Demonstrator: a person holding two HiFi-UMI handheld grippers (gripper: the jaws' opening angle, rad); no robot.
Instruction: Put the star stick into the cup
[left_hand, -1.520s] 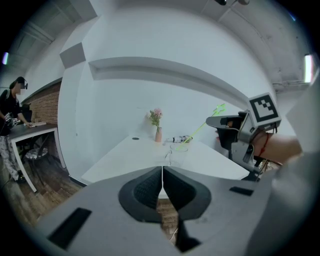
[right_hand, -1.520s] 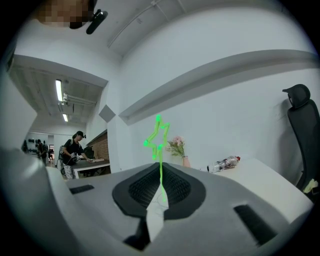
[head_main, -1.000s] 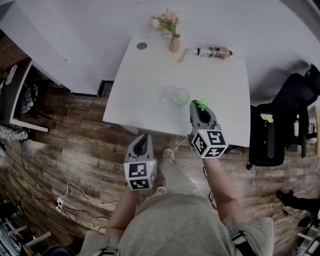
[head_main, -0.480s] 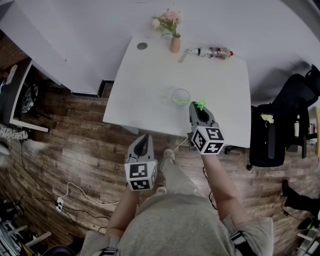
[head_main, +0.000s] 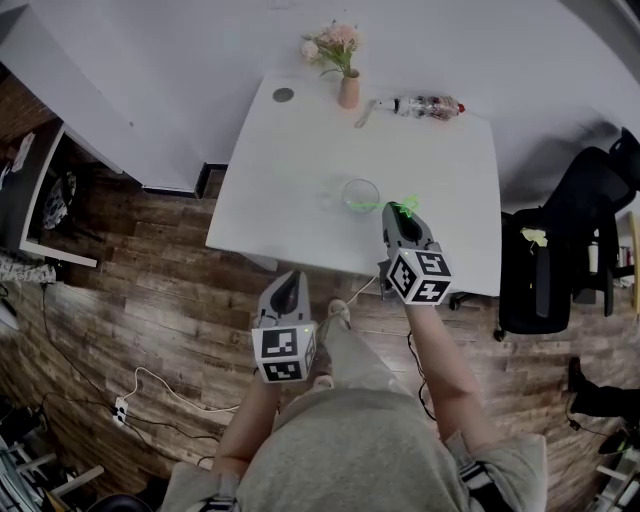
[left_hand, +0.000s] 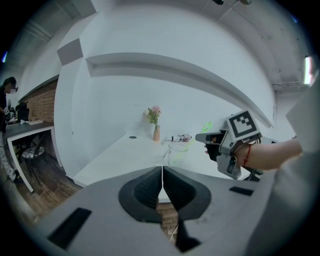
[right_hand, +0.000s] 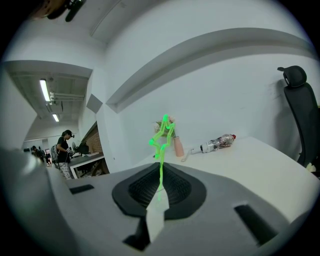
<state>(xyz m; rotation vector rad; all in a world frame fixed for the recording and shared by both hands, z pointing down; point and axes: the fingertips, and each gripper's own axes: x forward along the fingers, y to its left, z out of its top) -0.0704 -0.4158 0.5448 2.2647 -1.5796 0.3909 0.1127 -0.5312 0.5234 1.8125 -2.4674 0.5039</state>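
Observation:
A clear glass cup (head_main: 361, 193) stands on the white table (head_main: 300, 170), near its front edge. My right gripper (head_main: 401, 214) is shut on the green star stick (head_main: 403, 208) just right of the cup. In the right gripper view the star (right_hand: 162, 132) sticks up beyond the closed jaws. A green streak shows in the cup's glass (left_hand: 178, 152) on the side facing the right gripper (left_hand: 204, 138). My left gripper (head_main: 290, 287) hangs shut and empty over the wooden floor, short of the table's front edge. Its pads (left_hand: 150, 187) are pressed together.
At the table's far edge stand a small vase of flowers (head_main: 347, 85), a plastic bottle lying on its side (head_main: 428, 104) and a dark round disc (head_main: 284, 93). A black office chair (head_main: 560, 250) is to the right of the table. Cables lie on the floor (head_main: 150, 385).
Almost nothing differs. The right gripper's marker cube has drifted slightly up toward the table while the star stays beside the cup. The left gripper has barely moved.

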